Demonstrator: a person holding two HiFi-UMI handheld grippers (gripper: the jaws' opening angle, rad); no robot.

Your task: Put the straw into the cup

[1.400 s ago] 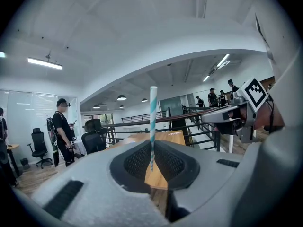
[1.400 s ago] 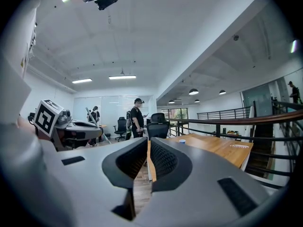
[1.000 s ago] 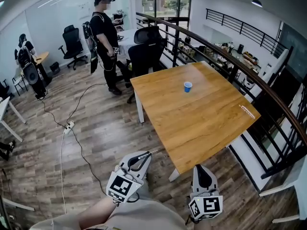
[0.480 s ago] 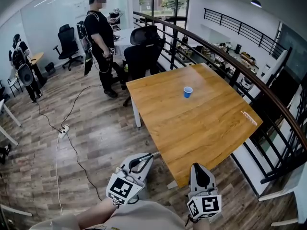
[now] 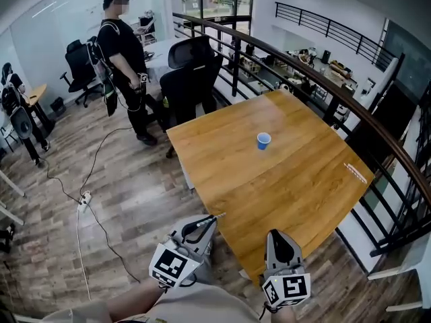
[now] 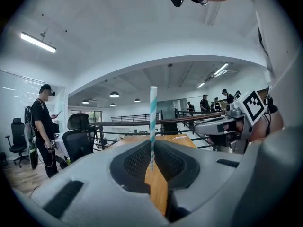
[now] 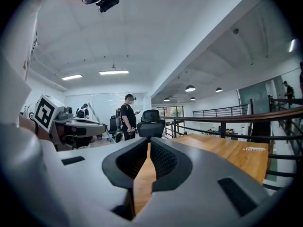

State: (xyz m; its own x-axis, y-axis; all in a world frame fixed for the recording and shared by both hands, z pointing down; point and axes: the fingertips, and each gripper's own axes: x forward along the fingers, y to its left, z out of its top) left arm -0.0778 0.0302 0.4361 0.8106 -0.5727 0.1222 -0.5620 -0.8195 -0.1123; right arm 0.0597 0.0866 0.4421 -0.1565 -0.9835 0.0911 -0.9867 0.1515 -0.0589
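A small blue cup (image 5: 263,140) stands upright near the middle of the wooden table (image 5: 289,180). My left gripper (image 5: 204,223) is low at the table's near corner, shut on a teal-and-white striped straw (image 6: 153,122) that stands upright between its jaws; in the head view the straw (image 5: 210,218) shows only as a thin line. My right gripper (image 5: 280,237) hovers beside it over the table's near edge, shut with nothing in it. In the right gripper view the jaws (image 7: 148,144) meet at their tips. Both grippers are far short of the cup.
A person (image 5: 124,52) stands by black office chairs (image 5: 192,66) beyond the table's far left corner. A dark railing (image 5: 337,89) runs along the table's right side. A white wrapper (image 5: 357,173) lies near the table's right edge. A cable and power strip (image 5: 84,198) lie on the floor.
The view has closed in on the table: the cup and table sit lower and nearer in the head view. Both grippers keep their places and their grip.
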